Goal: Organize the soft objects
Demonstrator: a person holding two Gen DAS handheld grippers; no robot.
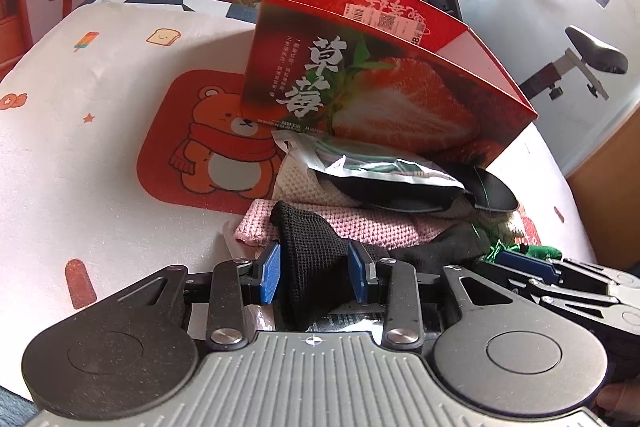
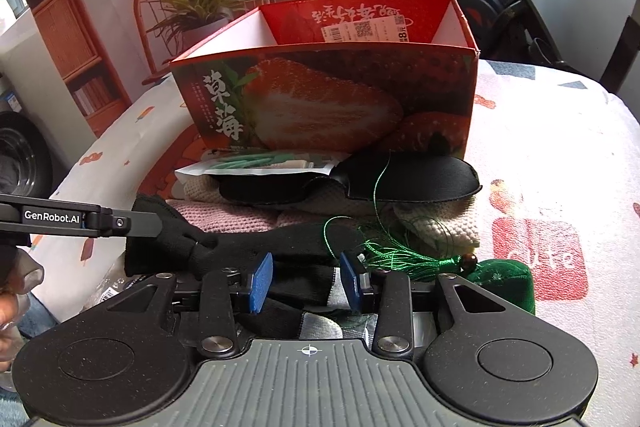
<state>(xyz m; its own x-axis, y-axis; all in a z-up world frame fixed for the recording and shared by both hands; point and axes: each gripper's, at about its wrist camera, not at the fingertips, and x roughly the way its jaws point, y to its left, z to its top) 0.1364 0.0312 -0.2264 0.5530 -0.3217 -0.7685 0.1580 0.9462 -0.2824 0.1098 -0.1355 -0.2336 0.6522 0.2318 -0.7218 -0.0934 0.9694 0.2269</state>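
Left tool [image 1: 314,277]: closed on a black knit sock [image 1: 308,259]; both blue pads press its sides, pinching the cloth into a waist, and the cuff end stands up at 12 o'clock from the pads.
Right tool [image 2: 307,283]: blue pads sit on either side of the dark sock body, which has a grey band [image 2: 320,325] below the pads; whether the pads actually press the cloth I cannot tell.
Black sock, right wrist view [image 2: 224,241]: stretched sideways across the front of the pile, its far end at 9 o'clock held by the left tool's dark finger [image 2: 136,223].
Pink knit cloth [image 1: 384,227]: lies just behind the sock, at 12 o'clock from the left tool.
Cream knit cloth [image 2: 444,227]: lies behind and beside the pink one, partly under the black eye mask.
Black eye mask [image 2: 412,179]: rests on top of the pile, touching the foot of the box.
Foil pouch [image 1: 372,167]: lies on the pile at the box front, with green items showing through its clear face.
Green tassel [image 2: 396,259]: at 2 o'clock from the right tool, its thin green cord looping up over the eye mask; joined to a green velvet pouch [image 2: 508,283] at 3 o'clock.
Strawberry box [image 2: 328,99]: open-topped, red, standing at 12 o'clock behind the pile.
Tabletop [image 1: 100,115]: covered by a white cloth with a bear print.
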